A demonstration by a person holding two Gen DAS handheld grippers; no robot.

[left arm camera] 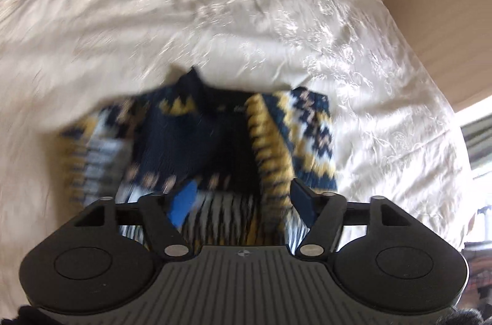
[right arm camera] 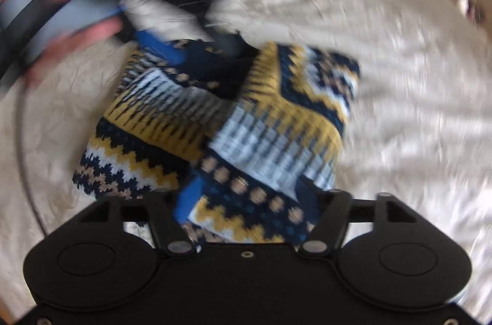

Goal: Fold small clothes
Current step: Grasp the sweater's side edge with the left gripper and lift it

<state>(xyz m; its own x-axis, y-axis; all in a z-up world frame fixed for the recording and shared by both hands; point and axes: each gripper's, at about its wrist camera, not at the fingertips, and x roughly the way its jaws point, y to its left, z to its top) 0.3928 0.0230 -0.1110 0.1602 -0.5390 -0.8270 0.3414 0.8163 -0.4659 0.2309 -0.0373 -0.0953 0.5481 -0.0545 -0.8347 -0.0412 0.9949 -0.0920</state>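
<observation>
1. On the cream bedspread (left arm camera: 215, 17), a small knitted sweater (left arm camera: 221, 140) lies partly folded, patterned in navy, mustard yellow, white and tan zigzags.
2. In the left wrist view it sits well in from the bedspread's right edge, where a pale wall (left arm camera: 436, 17) rises beyond.
3. One patterned flap (left arm camera: 295, 140) is laid over the sweater's dark middle; in the right wrist view two flaps meet near the centre of the sweater (right arm camera: 215, 125).
4. The left gripper (left arm camera: 240, 202) hangs over the near end of the sweater with its jaws spread wide; the knit shows between them, but the pads do not press on it.
5. The right gripper (right arm camera: 246, 202) stands likewise, jaws wide apart above the sweater's near hem, gripping nothing.
6. In the right wrist view the left gripper (right arm camera: 172, 48) appears blurred at the far end of the sweater, with a person's hand (right arm camera: 46, 2) around its handle.
7. Both views are smeared by motion, so fine detail of the knit is unclear.
</observation>
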